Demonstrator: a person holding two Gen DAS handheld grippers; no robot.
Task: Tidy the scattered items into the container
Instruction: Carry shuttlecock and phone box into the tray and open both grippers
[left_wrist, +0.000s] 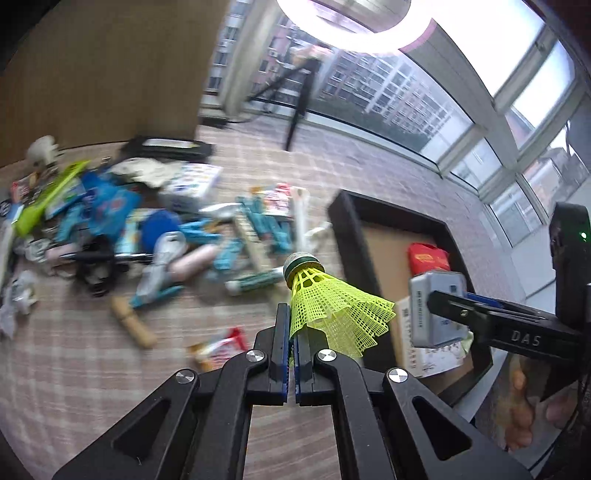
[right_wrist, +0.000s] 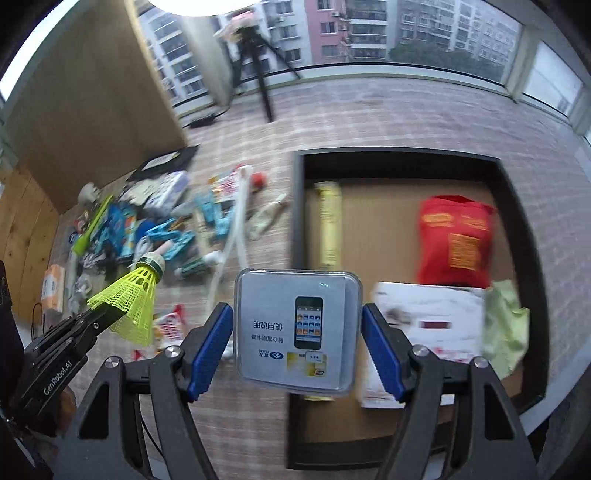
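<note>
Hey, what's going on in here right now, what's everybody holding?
A person is tidying a pile of scattered items on the floor into a black-walled container. The left claw is shut on a yellow shuttlecock, pinching its skirt. The right claw holds a grey boxed gadget at the container's left edge. Inside the container already lie a red pouch, a yellowish tube and a white paper.

We see our left gripper (left_wrist: 293, 332) as black angular linkage arms with round silver screws, triangular cut-outs and ribbed blue pads (left_wrist: 283, 354). Our right gripper (right_wrist: 297, 332) matches it. White lettering reads "DAS" and "GenRobot.AI".
</note>
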